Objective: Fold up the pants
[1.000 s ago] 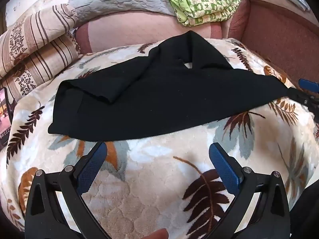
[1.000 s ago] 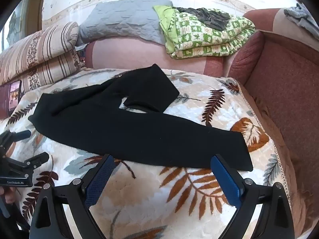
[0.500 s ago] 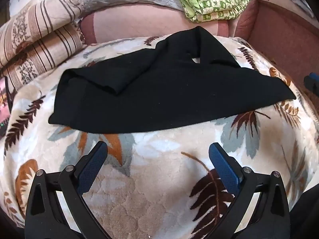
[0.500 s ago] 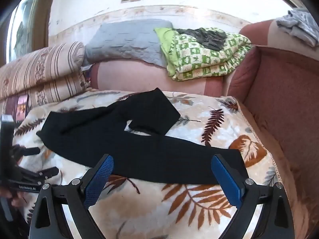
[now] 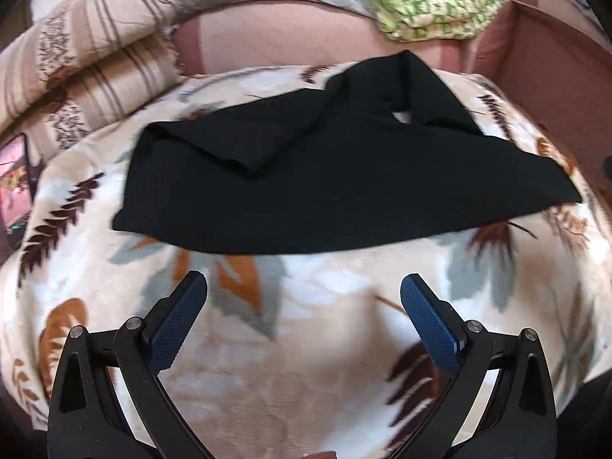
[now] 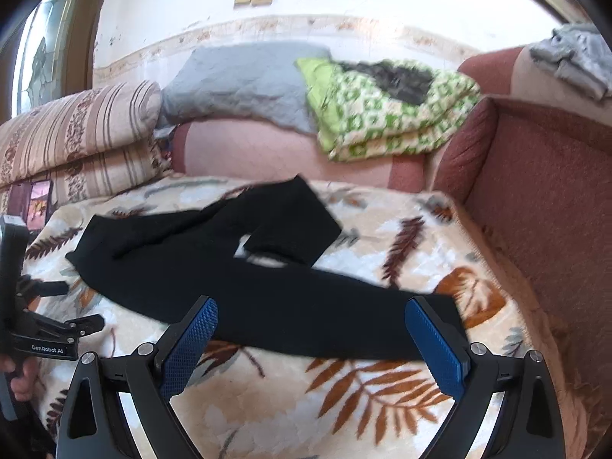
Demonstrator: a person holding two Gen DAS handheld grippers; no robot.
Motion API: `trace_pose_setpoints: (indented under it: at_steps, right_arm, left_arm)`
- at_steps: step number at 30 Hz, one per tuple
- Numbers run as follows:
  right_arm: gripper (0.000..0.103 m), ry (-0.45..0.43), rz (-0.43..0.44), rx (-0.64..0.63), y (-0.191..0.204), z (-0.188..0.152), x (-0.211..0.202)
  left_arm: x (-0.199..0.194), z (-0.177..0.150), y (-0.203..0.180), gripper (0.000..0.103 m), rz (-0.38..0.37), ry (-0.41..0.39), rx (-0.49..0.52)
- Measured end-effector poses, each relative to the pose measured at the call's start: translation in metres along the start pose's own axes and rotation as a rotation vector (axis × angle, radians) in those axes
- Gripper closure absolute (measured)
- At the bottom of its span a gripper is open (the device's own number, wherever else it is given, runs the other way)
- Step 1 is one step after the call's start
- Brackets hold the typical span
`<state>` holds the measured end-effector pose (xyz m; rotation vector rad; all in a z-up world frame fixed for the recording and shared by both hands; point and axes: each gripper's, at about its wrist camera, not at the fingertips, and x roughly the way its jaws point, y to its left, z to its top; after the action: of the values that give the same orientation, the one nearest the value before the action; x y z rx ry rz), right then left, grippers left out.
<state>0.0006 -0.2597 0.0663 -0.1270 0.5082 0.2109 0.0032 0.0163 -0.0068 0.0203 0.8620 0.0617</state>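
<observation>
Lying spread across the leaf-print blanket (image 5: 313, 306), the black pants (image 5: 344, 191) sat loose and unfolded, one leg stretched long toward the right, the other doubled back toward the sofa back (image 6: 290, 149). A second ago the right gripper (image 6: 311, 338) was low over the near leg's cuff; now it had lifted and tipped up, so wall and green patterned quilt (image 6: 386, 114) filled more of its view. Its blue fingers (image 6: 189, 348) were spread wide, nothing between them. The left gripper (image 5: 304, 317) had crept nearer the waistband end, fingers (image 5: 178, 319) equally wide and empty, hovering above bare blanket just short of the cloth. The striped cushions (image 5: 88, 72) sat off to the left. No fold had begun, I'd judge; both tools looked to be repositioning for a first grasp.
</observation>
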Motion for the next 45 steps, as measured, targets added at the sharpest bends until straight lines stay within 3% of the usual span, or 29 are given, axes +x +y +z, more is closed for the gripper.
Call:
trace_pose_setpoints:
  at_steps: [3,9,13,18,20,23,27,28,30,33,35,41,45]
  right_arm:
    - [0.005,-0.059,-0.038,0.008,-0.005,0.003,-0.01]
    - [0.005,0.098,-0.008,0.059,-0.013,-0.005,0.014]
    - [0.005,0.097,-0.043,0.012,-0.009,-0.008,0.012]
    - [0.005,0.096,-0.053,0.042,-0.016,-0.004,0.011]
    - [0.005,0.11,-0.059,0.065,-0.019,-0.002,0.014]
    - [0.006,0.154,-0.056,0.128,-0.028,-0.002,0.019]
    - [0.006,0.176,-0.054,0.207,-0.04,-0.002,0.018]
    - [0.006,0.184,-0.068,0.214,-0.041,-0.003,0.018]
    - [0.006,0.206,-0.101,0.214,-0.045,-0.007,0.018]
    - [0.006,0.226,-0.178,0.227,-0.062,-0.014,0.015]
    - [0.006,0.215,-0.191,0.29,-0.08,-0.018,0.01]
    - [0.006,0.221,-0.183,0.475,-0.13,-0.036,-0.001]
    - [0.006,0.197,-0.161,0.533,-0.146,-0.04,-0.011]
  left_arm:
    - [-0.001,0.0,0.002,0.005,0.046,-0.026,0.006]
    - [-0.001,0.003,0.003,0.007,0.038,-0.033,0.029]
    - [-0.001,0.004,-0.003,0.007,0.032,-0.025,0.038]
    - [-0.006,0.003,-0.01,0.007,0.07,-0.048,0.076]
    - [-0.004,0.002,-0.012,0.007,0.076,-0.021,0.094]
    - [-0.014,0.012,-0.013,0.007,0.027,0.044,0.073]
    - [-0.045,0.032,-0.017,0.007,0.0,-0.087,0.072]
    - [-0.045,0.035,-0.014,0.007,-0.013,-0.084,0.051]
    - [-0.034,0.044,-0.006,0.007,-0.058,0.0,0.005]
    - [-0.028,0.056,0.01,0.007,-0.038,0.065,-0.129]
    - [-0.027,0.063,0.012,0.007,-0.043,0.08,-0.167]
    - [-0.009,0.076,-0.01,0.007,0.124,0.095,0.002]
    - [0.005,0.068,-0.005,0.007,0.155,0.074,0.102]
